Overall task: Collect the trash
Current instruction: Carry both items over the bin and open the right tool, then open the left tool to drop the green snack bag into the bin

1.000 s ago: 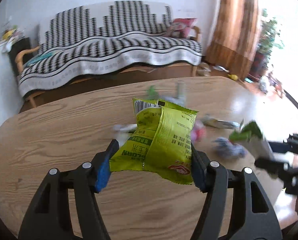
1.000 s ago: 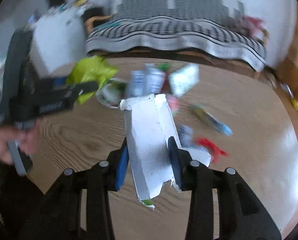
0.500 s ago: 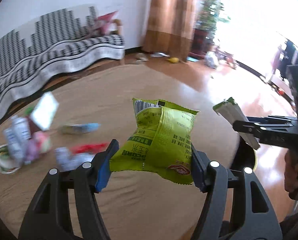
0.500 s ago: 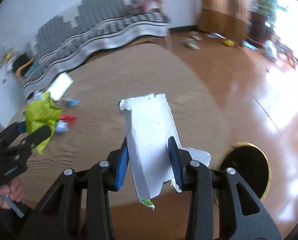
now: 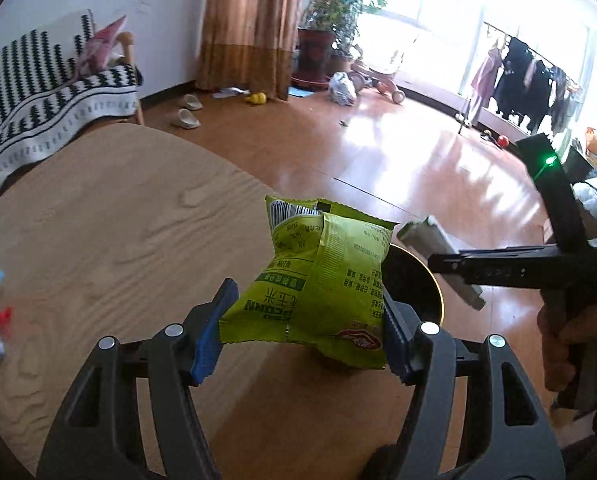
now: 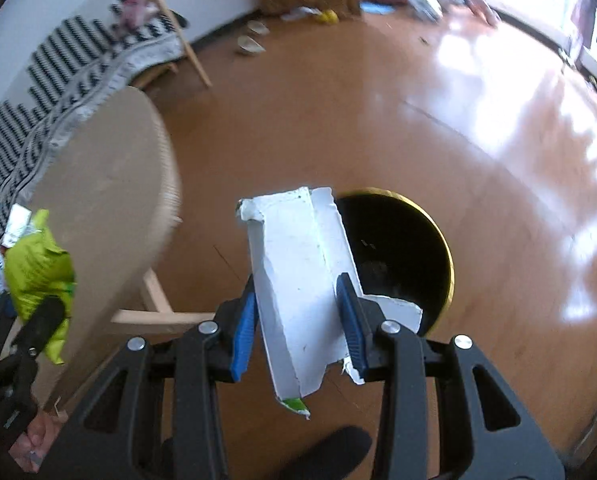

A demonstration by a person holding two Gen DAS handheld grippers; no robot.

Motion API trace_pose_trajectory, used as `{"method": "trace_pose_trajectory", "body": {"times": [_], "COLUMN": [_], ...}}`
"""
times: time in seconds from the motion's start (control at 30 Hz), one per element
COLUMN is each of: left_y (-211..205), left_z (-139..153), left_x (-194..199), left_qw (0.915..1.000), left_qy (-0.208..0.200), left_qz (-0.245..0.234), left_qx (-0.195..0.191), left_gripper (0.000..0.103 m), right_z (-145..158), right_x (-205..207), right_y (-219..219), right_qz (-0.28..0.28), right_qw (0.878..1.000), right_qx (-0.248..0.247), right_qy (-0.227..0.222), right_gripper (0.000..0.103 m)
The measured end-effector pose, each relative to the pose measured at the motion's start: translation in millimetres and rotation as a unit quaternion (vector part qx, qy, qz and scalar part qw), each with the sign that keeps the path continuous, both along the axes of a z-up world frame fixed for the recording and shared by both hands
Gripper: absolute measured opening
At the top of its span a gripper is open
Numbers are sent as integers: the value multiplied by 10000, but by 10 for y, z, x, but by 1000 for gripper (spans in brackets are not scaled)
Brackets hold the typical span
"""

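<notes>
While the left gripper [image 5: 304, 334] pinches a green snack bag [image 5: 318, 284], the right gripper [image 6: 300, 320] clamps a torn white carton [image 6: 298, 276], its long axis pointing ahead between the jaws toward the black bin [image 6: 402, 256].

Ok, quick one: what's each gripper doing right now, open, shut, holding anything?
Left gripper: shut on the green snack bag.
Right gripper: shut on the torn white carton, near the black bin.
</notes>
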State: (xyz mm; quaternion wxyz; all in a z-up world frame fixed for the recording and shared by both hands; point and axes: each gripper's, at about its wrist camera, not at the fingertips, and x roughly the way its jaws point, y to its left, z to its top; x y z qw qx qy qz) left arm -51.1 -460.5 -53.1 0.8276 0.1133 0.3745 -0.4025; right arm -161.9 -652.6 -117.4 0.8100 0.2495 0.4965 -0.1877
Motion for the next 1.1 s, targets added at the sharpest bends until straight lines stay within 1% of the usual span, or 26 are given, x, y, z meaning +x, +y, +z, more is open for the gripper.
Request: {"method": "trace_pose_trajectory", "body": {"times": [0.07,0.23,0.33,0.37,0.6,0.63,0.67,0.7,0.73,0.77,0.8,0.9,1.1], "left_y": [-111,-320,-409,-416,-470,-493,-508,-521,-538,-555,-579,-659,-978], "left_z": [-31,-120,-144,-151,-218,-228,-233,-240,-250,-262,-279,-339,-486], "left_x": [-40,-64,-48,-35,21,7,11,19,28,35,40,38,17], "left_qw": [10000,9998,9997,9997,9995,9995,9995,9995,9995,9994,9994,9990,9968], "left_qy": [-3,79,101,100,168,167,167,179,199,215,226,284,492], "left_qz": [-65,-177,-200,-203,-232,-229,-228,-228,-231,-239,-248,-315,-595], "left_qx": [21,61,72,74,98,103,108,109,106,112,124,157,205], "left_gripper": [64,64,64,64,64,64,64,64,64,64,64,64,65], "right_z": [-55,-99,-100,-109,-99,-91,-81,-73,-66,-37,-13,28,94], "right_x": [-53,-70,-6,56,38,35,31,27,19,-5,-29,-113,-278], "right_y": [-82,-123,-153,-168,-232,-239,-248,-257,-266,-283,-305,-394,-539], "right_qz": [-83,-186,-223,-244,-314,-319,-329,-337,-351,-428,-481,-652,-983], "right_qw": [9999,9997,9995,9995,9991,9990,9988,9986,9986,9985,9983,9967,9932], "right_qx": [76,178,212,214,268,286,301,324,325,223,156,227,232], "right_qy": [47,40,9,6,-122,-157,-203,-230,-243,-275,-303,-417,-572], "right_gripper": [39,39,39,40,41,42,47,61,71,81,82,82,82]}}
